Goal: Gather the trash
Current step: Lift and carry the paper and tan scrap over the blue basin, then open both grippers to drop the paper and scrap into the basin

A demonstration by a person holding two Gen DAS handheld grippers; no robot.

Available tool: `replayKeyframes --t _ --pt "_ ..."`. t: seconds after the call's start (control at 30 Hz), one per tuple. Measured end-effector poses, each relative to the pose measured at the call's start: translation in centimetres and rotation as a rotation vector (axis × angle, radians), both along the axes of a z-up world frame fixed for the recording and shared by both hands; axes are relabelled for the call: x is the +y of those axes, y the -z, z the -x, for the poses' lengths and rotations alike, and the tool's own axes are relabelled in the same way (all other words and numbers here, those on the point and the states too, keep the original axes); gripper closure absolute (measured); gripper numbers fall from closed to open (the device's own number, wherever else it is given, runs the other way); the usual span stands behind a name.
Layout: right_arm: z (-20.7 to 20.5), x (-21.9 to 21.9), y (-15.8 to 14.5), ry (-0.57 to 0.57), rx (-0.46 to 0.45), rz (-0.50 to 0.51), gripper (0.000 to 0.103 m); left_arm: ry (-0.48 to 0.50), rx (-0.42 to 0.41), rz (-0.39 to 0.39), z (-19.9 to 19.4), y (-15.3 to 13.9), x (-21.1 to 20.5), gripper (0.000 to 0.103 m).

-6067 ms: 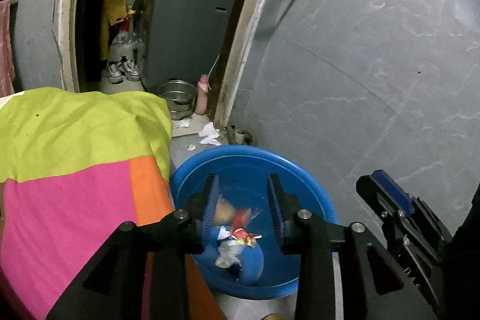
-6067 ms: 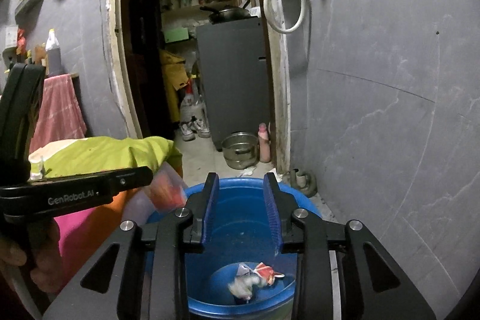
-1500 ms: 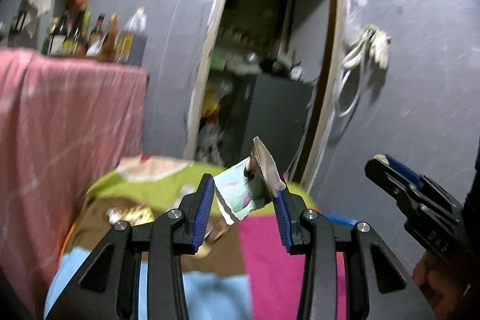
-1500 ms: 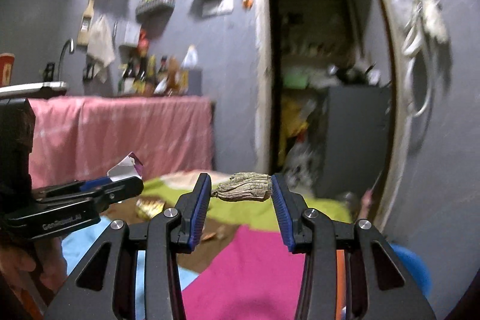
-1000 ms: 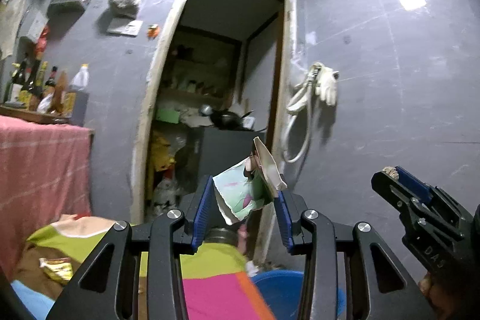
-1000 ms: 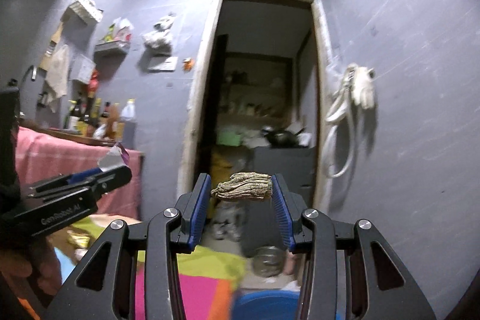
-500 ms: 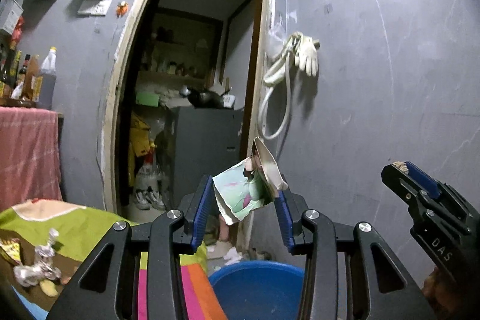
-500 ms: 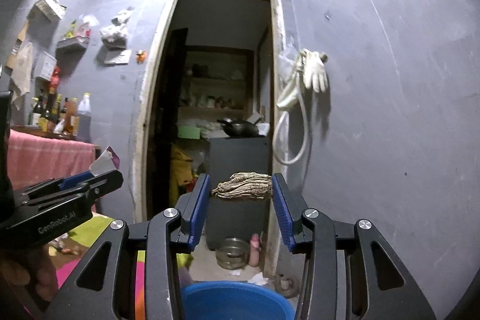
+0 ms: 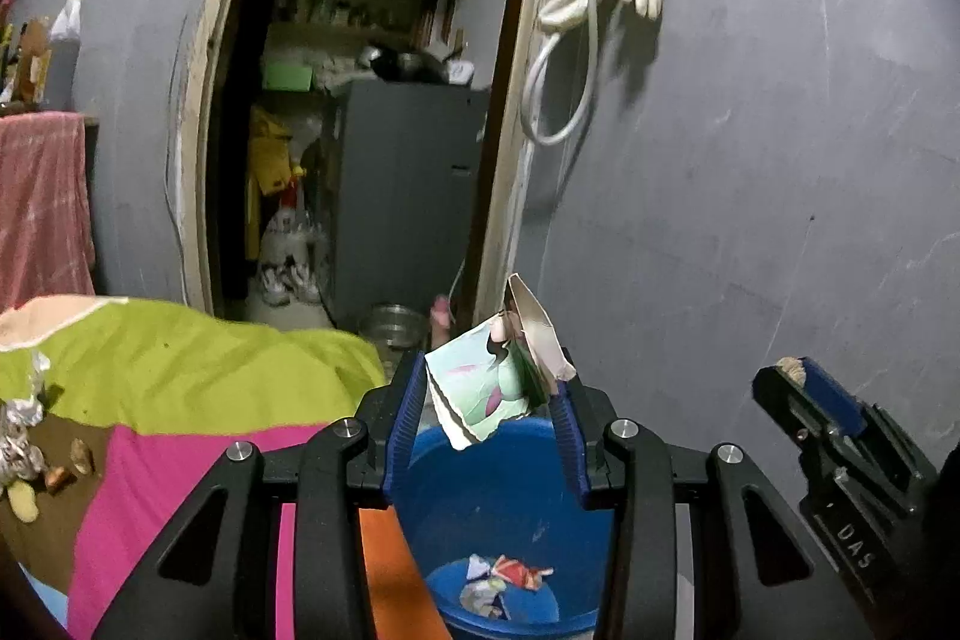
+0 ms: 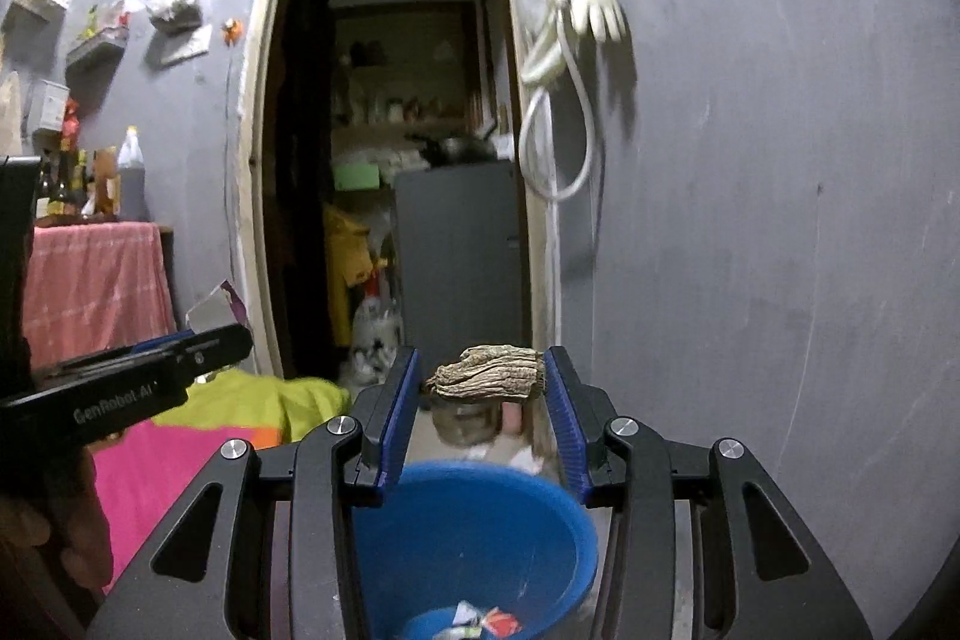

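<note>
Left hand-held gripper (image 9: 487,391) pinches torn wrapper (image 9: 487,388), right hand-held gripper (image 10: 485,381) pinches dried husk (image 10: 485,379)

Two pieces of lettering can be read, both on the grippers. In the right wrist view, the side of the left gripper (image 10: 198,349) carries "GenRobot.AI" in pale letters along its black body. In the left wrist view, the side of the right gripper (image 9: 801,382) carries the letters "DAS", running off at the frame's lower edge. The bottles and packets on the shelves are too blurred to read.
</note>
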State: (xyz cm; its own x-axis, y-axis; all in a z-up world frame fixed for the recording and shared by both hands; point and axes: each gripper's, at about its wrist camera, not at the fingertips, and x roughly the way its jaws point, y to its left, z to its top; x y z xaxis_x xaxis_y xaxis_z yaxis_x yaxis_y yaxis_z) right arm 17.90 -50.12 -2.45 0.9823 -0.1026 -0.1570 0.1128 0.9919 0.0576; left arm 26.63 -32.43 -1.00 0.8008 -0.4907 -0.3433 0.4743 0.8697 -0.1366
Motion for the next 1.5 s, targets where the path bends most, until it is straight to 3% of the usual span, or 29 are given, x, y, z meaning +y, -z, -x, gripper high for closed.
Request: replayKeyframes --t 0.2,0.7,0.83,0.9,1.37,1.5 --pt "-1.5 -0.2 1.5 -0.017 0.076 -0.028 0.063 0.008 0.093 -0.042 -1.3 2.2 -1.1 0.067" --pt "-4.1 -0.7 3.9 -0.075 0.229 -0.099 0.063 0.048 0.277 -0.056 -4.4 5.3 -0.6 0.066" --pt "-4.2 -1.0 3.8 -0.082 0.241 -0.105 0.061 0.058 0.290 -0.053 -4.3 5.1 -0.5 0.064" --pt "-4.1 -0.9 3.8 -0.080 0.234 -0.101 0.055 0.060 0.295 -0.052 -4.4 4.9 -0.5 0.063" --pt "-2.3 -1.1 1.0 -0.036 0.169 -0.067 0.048 0.116 0.285 -0.010 -3.4 2.9 -0.3 0.054" --pt "-1.4 -0.8 -0.4 -0.028 0.143 -0.049 0.045 0.110 0.240 0.033 -2.3 1.6 0.5 0.041"
